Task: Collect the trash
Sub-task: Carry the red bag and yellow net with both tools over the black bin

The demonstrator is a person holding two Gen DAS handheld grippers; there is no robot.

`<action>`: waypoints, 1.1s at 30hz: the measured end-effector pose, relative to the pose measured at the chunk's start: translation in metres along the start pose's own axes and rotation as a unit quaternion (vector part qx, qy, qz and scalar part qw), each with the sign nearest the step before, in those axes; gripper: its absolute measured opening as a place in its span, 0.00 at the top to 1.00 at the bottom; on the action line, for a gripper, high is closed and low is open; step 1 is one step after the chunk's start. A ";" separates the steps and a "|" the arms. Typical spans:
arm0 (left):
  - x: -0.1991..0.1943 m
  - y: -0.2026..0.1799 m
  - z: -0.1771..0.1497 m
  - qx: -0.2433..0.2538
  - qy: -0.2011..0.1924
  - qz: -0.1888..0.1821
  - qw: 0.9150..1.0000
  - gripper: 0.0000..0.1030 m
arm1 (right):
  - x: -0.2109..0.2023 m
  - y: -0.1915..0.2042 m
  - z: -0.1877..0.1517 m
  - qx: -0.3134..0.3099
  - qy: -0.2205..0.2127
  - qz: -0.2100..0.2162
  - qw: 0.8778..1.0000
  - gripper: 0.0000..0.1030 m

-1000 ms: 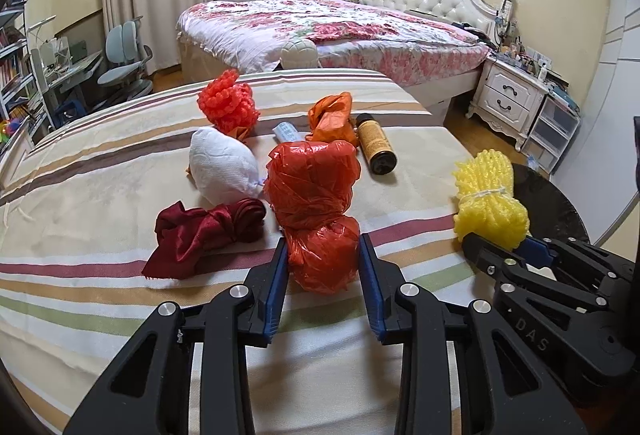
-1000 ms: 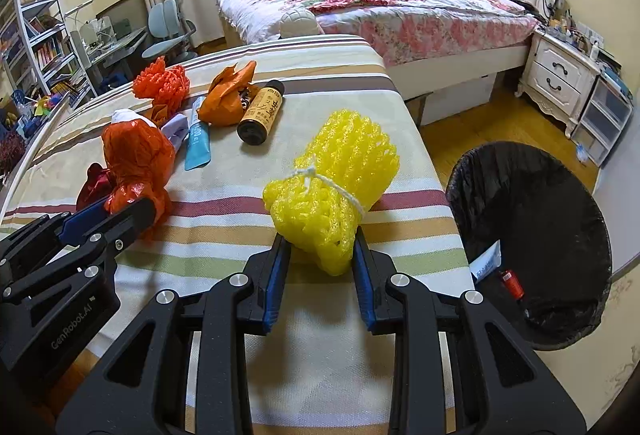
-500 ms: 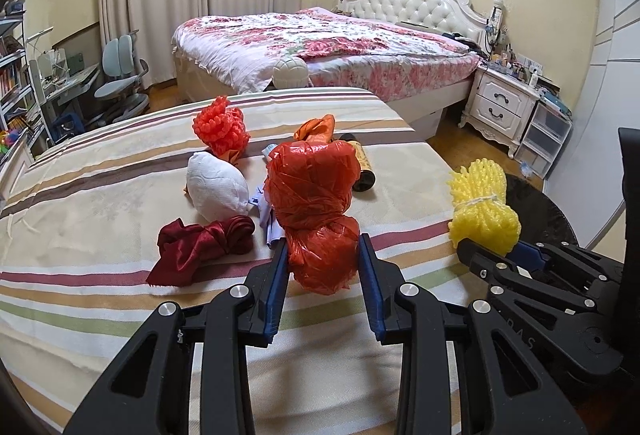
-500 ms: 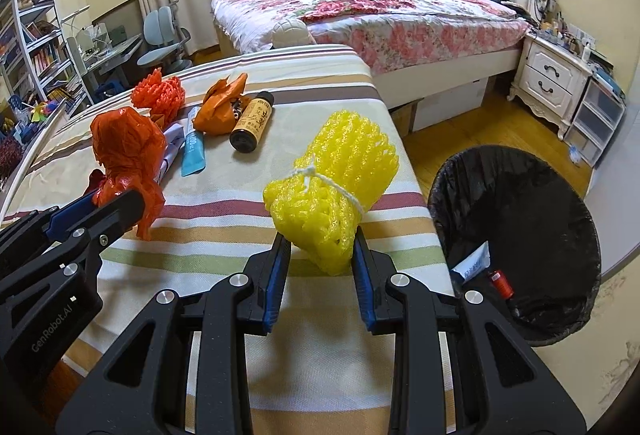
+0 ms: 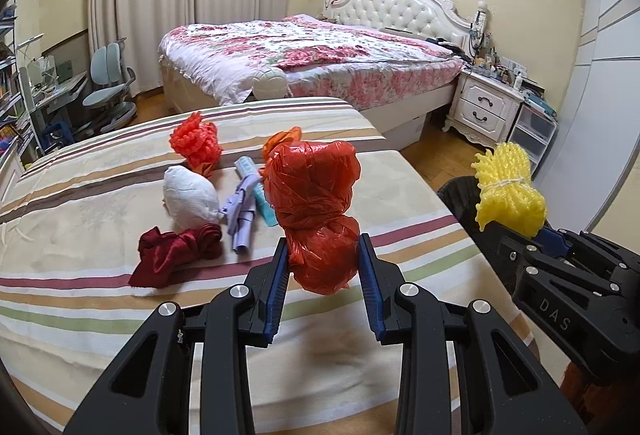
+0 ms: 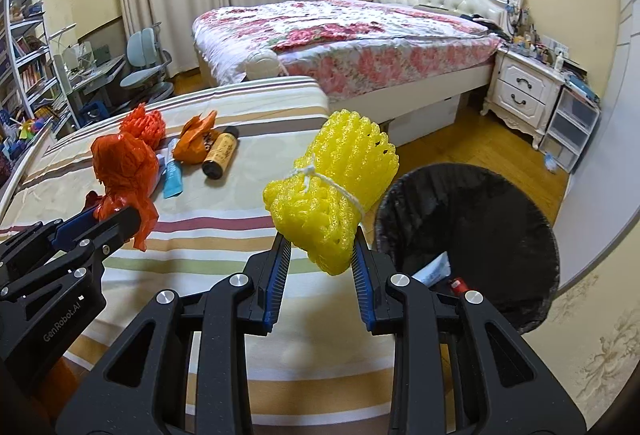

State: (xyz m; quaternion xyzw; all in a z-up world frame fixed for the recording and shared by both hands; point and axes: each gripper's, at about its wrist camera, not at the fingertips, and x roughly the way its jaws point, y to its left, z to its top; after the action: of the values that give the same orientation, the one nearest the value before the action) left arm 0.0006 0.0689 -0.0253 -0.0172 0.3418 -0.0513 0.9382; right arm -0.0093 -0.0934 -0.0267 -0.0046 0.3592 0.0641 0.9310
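My left gripper [image 5: 323, 267] is shut on a knotted red plastic bag [image 5: 314, 211] and holds it above the striped table [image 5: 80, 195]. My right gripper [image 6: 320, 259] is shut on a yellow foam net bundle [image 6: 334, 191] tied with white string, held above the table's right edge beside the black trash bin [image 6: 480, 231]. The red bag also shows in the right wrist view [image 6: 124, 171], the yellow bundle in the left wrist view [image 5: 508, 191]. The bin holds some litter.
On the table lie a dark red cloth [image 5: 176, 251], a white wad [image 5: 190, 199], an orange foam net [image 5: 196, 145], a purple wrapper [image 5: 242, 211], a blue tube [image 6: 173, 179], an orange bag [image 6: 196, 143] and a brown bottle [image 6: 222, 155]. A bed and a nightstand stand behind.
Both grippers have lifted their loads off the table. The red bag and the yellow bundle now hang higher, and the yellow bundle is nearer the bin.
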 end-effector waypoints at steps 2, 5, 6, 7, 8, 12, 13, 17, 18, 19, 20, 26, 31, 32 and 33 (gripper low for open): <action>0.001 -0.004 0.002 0.002 -0.001 -0.005 1.000 0.67 | -0.003 -0.009 0.001 0.007 -0.004 -0.008 1.000 0.71; 0.003 -0.013 0.006 0.006 -0.002 -0.016 1.000 0.67 | -0.008 -0.021 0.002 0.015 -0.011 -0.024 1.000 0.71; 0.003 -0.016 0.007 0.008 -0.002 -0.019 1.000 0.67 | -0.009 -0.026 0.002 0.019 -0.013 -0.028 0.999 0.71; 0.004 -0.020 0.009 0.010 -0.003 -0.022 1.000 0.67 | -0.009 -0.030 0.002 0.022 -0.013 -0.031 0.999 0.71; 0.004 -0.024 0.010 0.012 -0.004 -0.025 1.000 0.67 | -0.010 -0.035 0.002 0.026 -0.015 -0.036 0.999 0.71; 0.007 -0.042 0.015 0.023 -0.010 -0.039 0.999 0.67 | -0.011 -0.054 0.001 0.038 -0.017 -0.050 0.998 0.71; 0.007 -0.047 0.016 0.027 -0.012 -0.041 0.999 0.67 | -0.011 -0.058 0.001 0.041 -0.017 -0.054 0.998 0.71; 0.013 -0.063 0.020 0.039 -0.012 -0.052 0.998 0.67 | -0.012 -0.076 0.000 0.053 -0.018 -0.066 0.996 0.71; 0.016 -0.068 0.021 0.042 -0.012 -0.055 0.998 0.67 | -0.011 -0.079 -0.001 0.056 -0.018 -0.068 0.996 0.71; 0.017 -0.071 0.021 0.044 -0.012 -0.057 0.997 0.67 | -0.011 -0.083 -0.001 0.059 -0.018 -0.071 0.996 0.71; 0.018 -0.075 0.021 0.047 -0.012 -0.058 0.997 0.67 | -0.010 -0.087 0.000 0.062 -0.017 -0.073 0.995 0.71; 0.032 -0.092 0.026 0.061 -0.006 -0.062 0.996 0.67 | -0.006 -0.110 -0.003 0.077 -0.014 -0.086 0.993 0.71; 0.045 -0.106 0.032 0.069 -0.003 -0.063 0.996 0.67 | 0.000 -0.123 -0.005 0.085 -0.009 -0.093 0.992 0.71; 0.046 -0.109 0.032 0.071 -0.002 -0.062 0.996 0.67 | 0.001 -0.125 -0.006 0.086 -0.008 -0.094 0.992 0.71; 0.049 -0.112 0.033 0.074 -0.002 -0.062 0.995 0.67 | 0.002 -0.126 -0.006 0.087 -0.007 -0.095 0.992 0.71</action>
State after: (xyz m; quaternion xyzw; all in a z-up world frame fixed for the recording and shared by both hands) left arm 0.0495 -0.0478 -0.0243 0.0309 0.3337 -0.1340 0.9326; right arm 0.0035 -0.2184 -0.0372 0.0427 0.3547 -0.0562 0.9323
